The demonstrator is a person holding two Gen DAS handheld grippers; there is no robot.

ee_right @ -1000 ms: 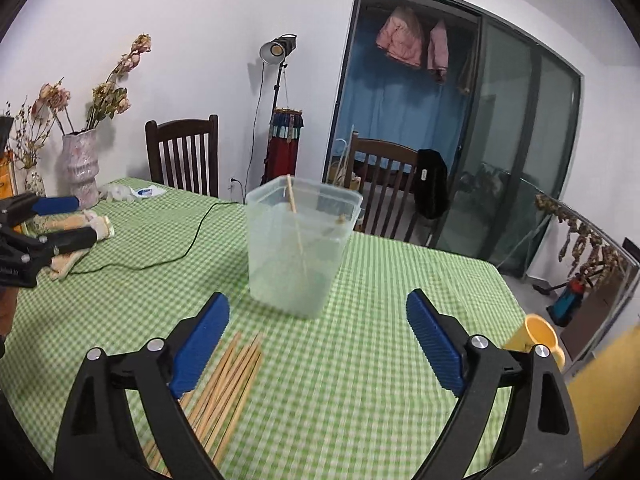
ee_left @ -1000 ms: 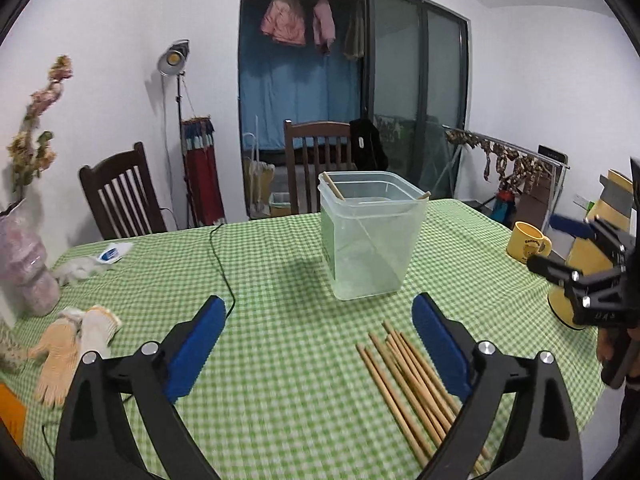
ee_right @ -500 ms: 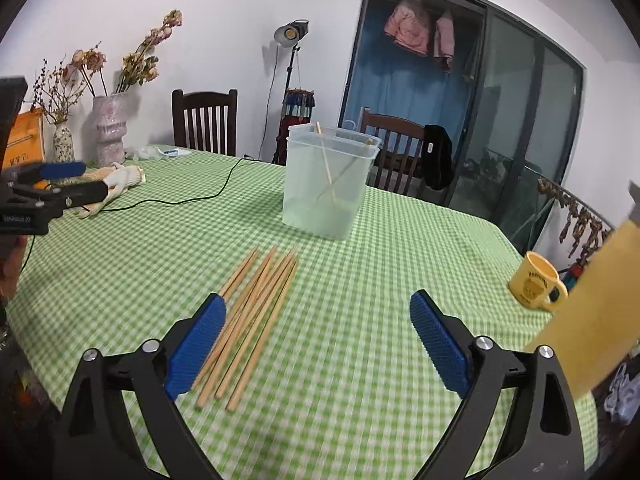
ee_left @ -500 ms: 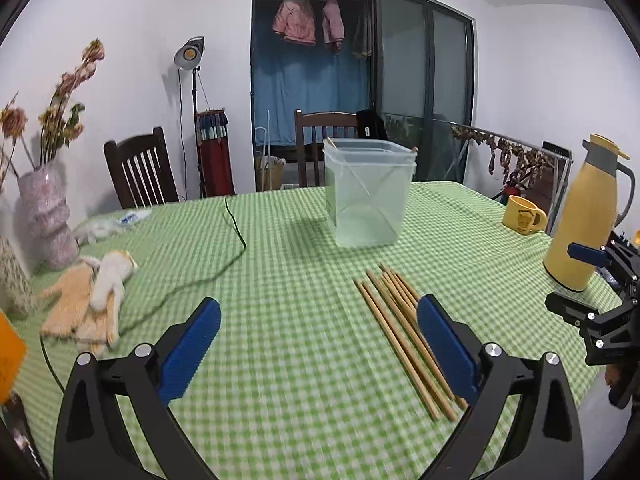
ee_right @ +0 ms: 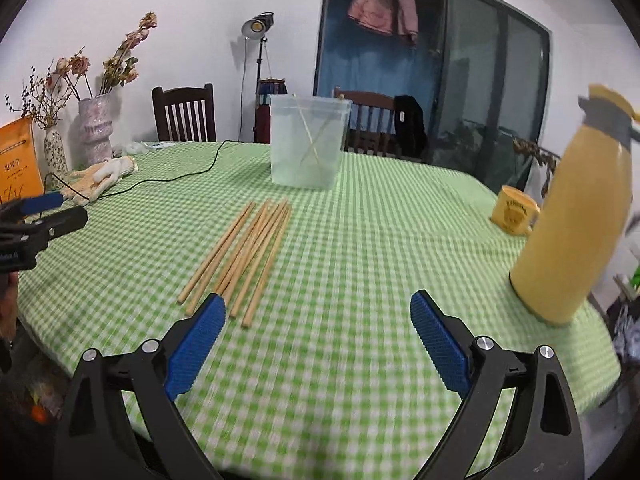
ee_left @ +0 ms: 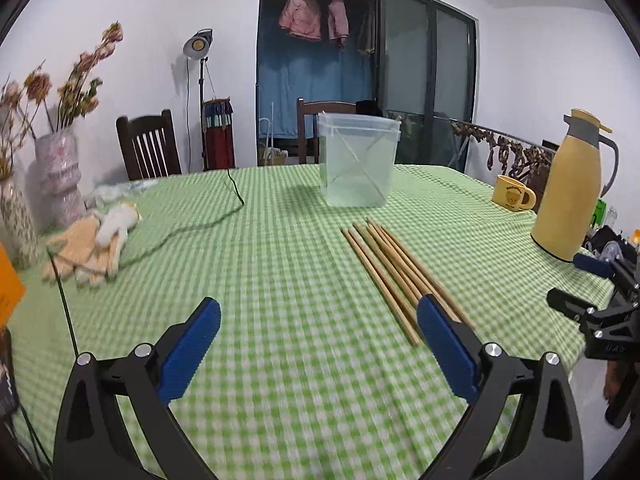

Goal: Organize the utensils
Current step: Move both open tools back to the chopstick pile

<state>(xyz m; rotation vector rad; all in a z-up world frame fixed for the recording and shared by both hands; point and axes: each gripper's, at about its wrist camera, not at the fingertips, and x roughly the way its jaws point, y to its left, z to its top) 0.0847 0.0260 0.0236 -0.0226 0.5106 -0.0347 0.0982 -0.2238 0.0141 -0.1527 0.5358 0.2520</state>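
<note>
Left gripper (ee_left: 318, 346) hides chopsticks' (ee_left: 396, 270) ends, tablecloth (ee_left: 280, 272) blurred

Cloth, wood and plastic under my tongs

My left gripper (ee_left: 318, 326) and right gripper (ee_right: 318, 322) are matt black plastic with bright metal screws, and their pads (ee_right: 438, 344) carry blue, finely ribbed rubber. The tablecloth (ee_right: 380, 240) is woven green-and-white checked cloth, matt. The chopsticks (ee_right: 248, 248) look like pale bare wood, smooth and unvarnished. The container (ee_right: 306, 140) is cloudy translucent plastic. The flask (ee_right: 576, 220) has a smooth satin yellow shell, the mug (ee_right: 512, 210) a glossy glaze, the gloves (ee_left: 86, 246) a rough knit.
</note>
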